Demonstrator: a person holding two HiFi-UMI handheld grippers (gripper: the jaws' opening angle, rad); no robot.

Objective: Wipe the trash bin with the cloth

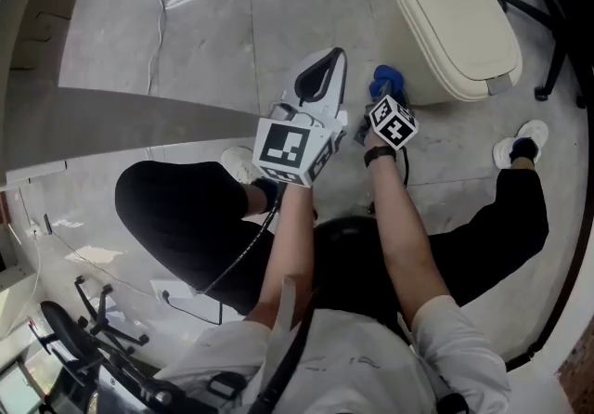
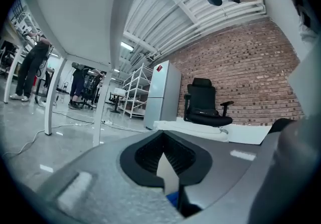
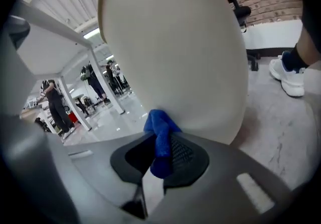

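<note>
A cream trash bin (image 1: 455,18) with its lid down stands on the floor at the upper right of the head view. My right gripper (image 1: 385,97) is shut on a blue cloth (image 1: 387,83) and holds it against the bin's near left side. In the right gripper view the cloth (image 3: 159,132) is bunched between the jaws of the right gripper (image 3: 160,142), touching the bin's wall (image 3: 180,52). My left gripper (image 1: 332,59) hovers just left of it, jaws together, holding nothing. The left gripper view shows the left gripper (image 2: 163,142) pointing past the bin's top (image 2: 200,128).
The person sits with legs in black trousers spread on the marble floor, a white shoe (image 1: 524,138) to the right of the bin. An office chair base (image 1: 552,22) stands behind the bin. A cable (image 1: 160,13) runs across the floor at the upper left. A grey tabletop edge (image 1: 111,124) lies left.
</note>
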